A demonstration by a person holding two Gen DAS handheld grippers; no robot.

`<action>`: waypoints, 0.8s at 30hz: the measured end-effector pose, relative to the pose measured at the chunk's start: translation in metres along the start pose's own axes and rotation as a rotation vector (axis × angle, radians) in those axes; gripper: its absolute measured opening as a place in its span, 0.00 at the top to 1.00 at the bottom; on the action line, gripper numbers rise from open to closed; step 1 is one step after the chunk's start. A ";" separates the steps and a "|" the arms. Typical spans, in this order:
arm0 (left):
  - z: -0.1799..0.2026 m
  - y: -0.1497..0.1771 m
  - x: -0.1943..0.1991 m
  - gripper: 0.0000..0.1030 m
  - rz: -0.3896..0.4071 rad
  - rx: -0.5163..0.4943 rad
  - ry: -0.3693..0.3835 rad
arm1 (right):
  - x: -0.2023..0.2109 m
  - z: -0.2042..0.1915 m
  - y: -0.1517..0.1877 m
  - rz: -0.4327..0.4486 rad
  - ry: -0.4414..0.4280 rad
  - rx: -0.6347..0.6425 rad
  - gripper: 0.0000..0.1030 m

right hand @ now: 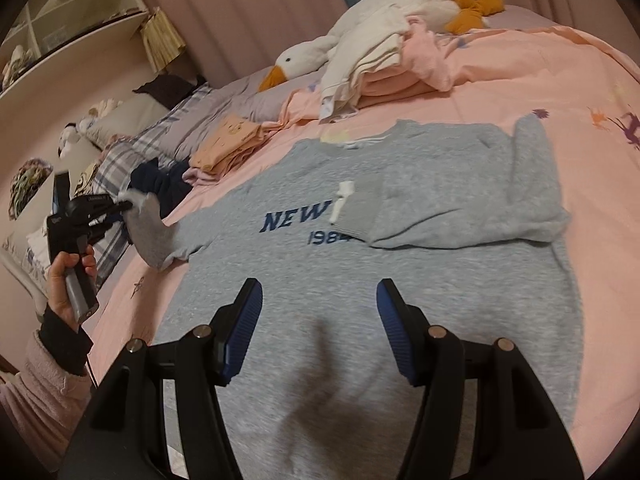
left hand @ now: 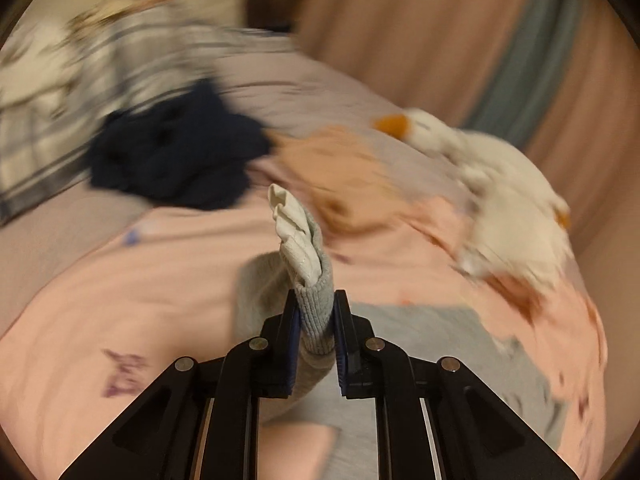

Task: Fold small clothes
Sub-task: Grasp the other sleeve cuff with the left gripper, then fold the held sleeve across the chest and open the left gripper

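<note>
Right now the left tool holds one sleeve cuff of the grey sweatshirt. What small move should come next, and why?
Probably carry the cuff across onto the chest of the grey sweatshirt, then let go. The left tool is shut on that cuff and has it lifted off the pink bedcover, while the other sleeve already lies folded over the front. The right tool hovers open above the hem.

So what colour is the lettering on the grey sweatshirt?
Dark blue lettering on the grey sweatshirt, clearest in the right wrist view.
</note>
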State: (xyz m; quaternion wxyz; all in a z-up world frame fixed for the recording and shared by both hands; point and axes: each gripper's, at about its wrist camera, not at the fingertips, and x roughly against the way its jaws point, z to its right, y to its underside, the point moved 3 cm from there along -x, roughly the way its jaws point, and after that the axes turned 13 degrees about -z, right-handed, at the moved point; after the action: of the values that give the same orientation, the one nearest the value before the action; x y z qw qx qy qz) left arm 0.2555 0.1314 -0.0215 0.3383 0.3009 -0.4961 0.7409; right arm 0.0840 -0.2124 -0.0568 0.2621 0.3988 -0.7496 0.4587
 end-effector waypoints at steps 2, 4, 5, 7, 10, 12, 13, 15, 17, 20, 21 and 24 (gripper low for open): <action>0.033 0.011 -0.008 0.87 -0.034 -0.075 0.043 | 0.001 0.004 0.001 0.001 -0.002 -0.012 0.41; 0.063 0.023 -0.016 0.87 -0.066 -0.142 0.064 | 0.002 0.008 0.003 -0.002 0.002 -0.020 0.41; 0.077 0.030 -0.023 0.87 -0.083 -0.177 0.064 | 0.002 0.009 0.003 -0.001 0.002 -0.021 0.41; 0.098 0.044 -0.036 0.87 -0.118 -0.232 0.065 | 0.002 0.011 0.004 0.000 0.006 -0.023 0.41; 0.123 0.063 -0.059 0.87 -0.185 -0.294 0.067 | 0.001 0.016 0.006 -0.007 0.003 -0.032 0.41; 0.137 0.075 -0.071 0.87 -0.231 -0.343 0.075 | -0.001 0.020 0.006 -0.019 -0.002 -0.045 0.40; 0.140 0.081 -0.073 0.87 -0.254 -0.362 0.079 | -0.002 0.022 0.007 -0.025 -0.005 -0.053 0.39; 0.149 0.095 -0.079 0.87 -0.312 -0.405 0.092 | -0.005 0.025 0.005 -0.047 -0.007 -0.077 0.36; 0.149 0.103 -0.076 0.76 -0.336 -0.415 0.110 | -0.007 0.027 0.002 -0.064 -0.025 -0.095 0.35; 0.130 0.102 -0.059 0.52 -0.315 -0.387 0.138 | -0.012 0.020 -0.009 -0.097 -0.096 -0.097 0.31; 0.123 0.100 -0.053 0.50 -0.301 -0.373 0.140 | -0.018 0.015 -0.015 -0.128 -0.137 -0.096 0.31; 0.091 0.092 -0.037 0.47 -0.263 -0.313 0.129 | -0.040 0.003 -0.031 -0.191 -0.236 -0.114 0.31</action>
State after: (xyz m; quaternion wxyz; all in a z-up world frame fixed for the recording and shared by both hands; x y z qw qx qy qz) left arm 0.2134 0.0132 -0.0699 0.5057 0.2586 -0.5389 0.6221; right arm 0.1316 -0.2089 -0.0732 0.2368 0.5037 -0.7588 0.3382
